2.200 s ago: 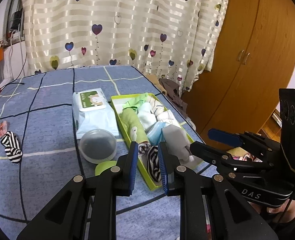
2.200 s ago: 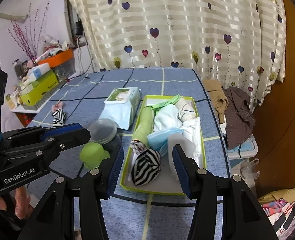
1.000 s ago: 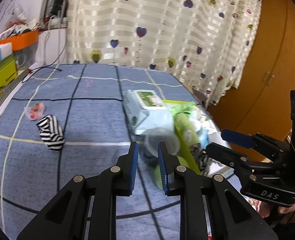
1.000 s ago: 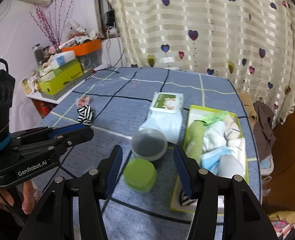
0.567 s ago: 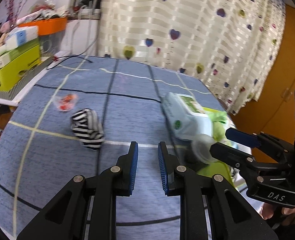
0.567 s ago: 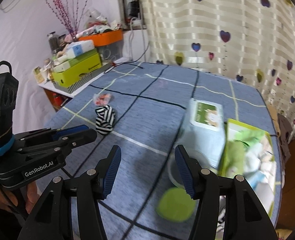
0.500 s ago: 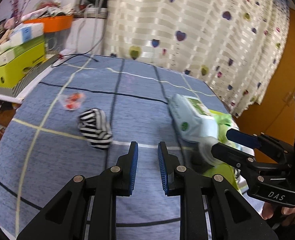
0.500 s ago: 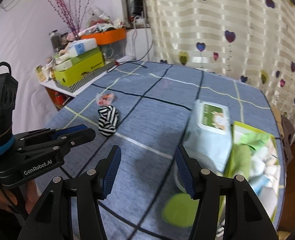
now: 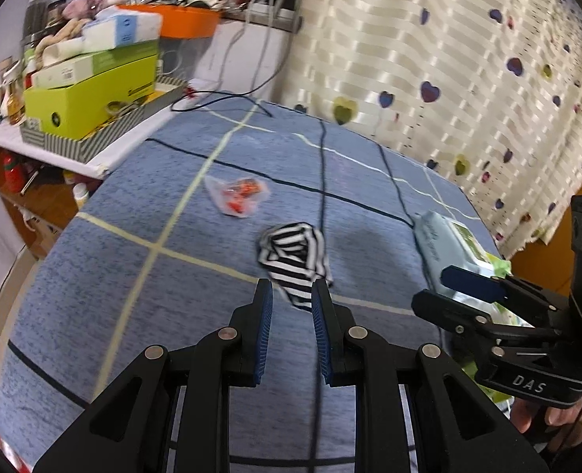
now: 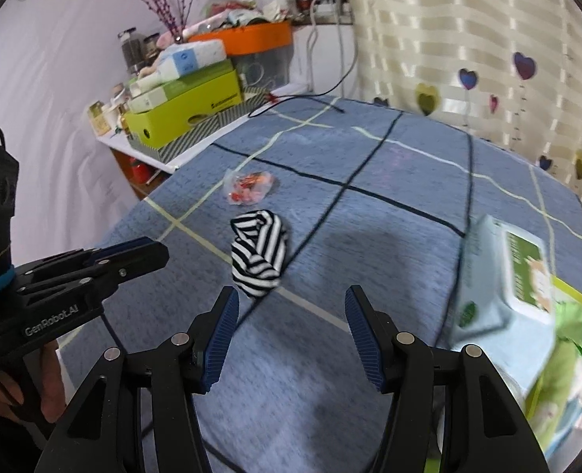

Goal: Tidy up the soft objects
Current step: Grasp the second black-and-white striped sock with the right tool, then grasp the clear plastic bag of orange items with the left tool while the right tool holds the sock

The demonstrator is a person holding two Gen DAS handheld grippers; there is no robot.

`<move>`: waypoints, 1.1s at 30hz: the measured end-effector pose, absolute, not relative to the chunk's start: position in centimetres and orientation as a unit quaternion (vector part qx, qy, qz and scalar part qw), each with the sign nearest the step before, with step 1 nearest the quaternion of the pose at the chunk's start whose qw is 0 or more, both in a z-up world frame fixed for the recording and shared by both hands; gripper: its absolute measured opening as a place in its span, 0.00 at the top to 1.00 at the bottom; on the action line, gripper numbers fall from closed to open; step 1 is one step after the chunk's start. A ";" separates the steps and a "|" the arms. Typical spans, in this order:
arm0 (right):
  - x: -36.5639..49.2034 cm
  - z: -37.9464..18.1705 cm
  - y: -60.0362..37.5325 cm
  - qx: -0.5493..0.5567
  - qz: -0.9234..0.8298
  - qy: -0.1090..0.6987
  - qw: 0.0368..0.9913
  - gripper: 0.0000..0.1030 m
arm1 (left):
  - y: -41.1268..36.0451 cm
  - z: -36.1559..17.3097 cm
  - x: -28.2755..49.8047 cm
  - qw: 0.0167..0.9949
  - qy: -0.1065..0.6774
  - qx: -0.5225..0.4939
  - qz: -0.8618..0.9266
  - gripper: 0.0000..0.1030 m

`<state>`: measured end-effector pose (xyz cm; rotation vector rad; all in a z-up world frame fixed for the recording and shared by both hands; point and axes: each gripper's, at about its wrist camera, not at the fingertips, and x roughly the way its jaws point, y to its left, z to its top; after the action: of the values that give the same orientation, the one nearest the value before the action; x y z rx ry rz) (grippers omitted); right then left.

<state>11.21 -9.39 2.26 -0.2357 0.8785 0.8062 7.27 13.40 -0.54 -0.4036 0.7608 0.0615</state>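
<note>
A rolled black-and-white striped fabric bundle (image 9: pixel 295 260) lies loose on the blue checked bed cover (image 9: pixel 133 276), dead ahead of my left hand-held gripper (image 9: pixel 291 315), whose narrowly parted fingers nearly frame its near end. Its long axis runs roughly along my reach. My right hand-held gripper (image 10: pixel 291 331), spread wide and empty, sits farther off, bundle ahead-left.

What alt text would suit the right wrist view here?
The open right gripper hovers over a blue blanket, facing a rolled striped sock lying beyond its left fingertip. A wipes pack sits at right, a small plastic bag behind the sock, and the left gripper at left.
</note>
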 end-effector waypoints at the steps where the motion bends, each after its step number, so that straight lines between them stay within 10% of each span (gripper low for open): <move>1: 11.4 2.1 -8.9 -0.113 0.382 0.414 0.819 0.46 | 13.9 -0.7 7.4 0.907 0.370 -0.198 0.034 0.79; 18: 15.9 -4.8 -0.2 -0.154 0.378 0.471 0.782 0.46 | 19.0 -1.7 9.0 0.900 0.381 -0.207 0.054 0.76; 23: 16.0 -4.9 -0.4 -0.154 0.371 0.471 0.785 0.86 | 18.9 -1.7 10.5 0.898 0.388 -0.206 0.040 0.71; 33: 16.0 -0.4 -4.5 -0.122 0.346 0.434 0.823 0.87 | 18.2 -1.7 15.1 0.894 0.401 -0.198 0.018 0.59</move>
<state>15.97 -4.50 -0.36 -0.2593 0.9227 0.7359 15.11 18.21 -1.71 -0.4111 0.8307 0.0380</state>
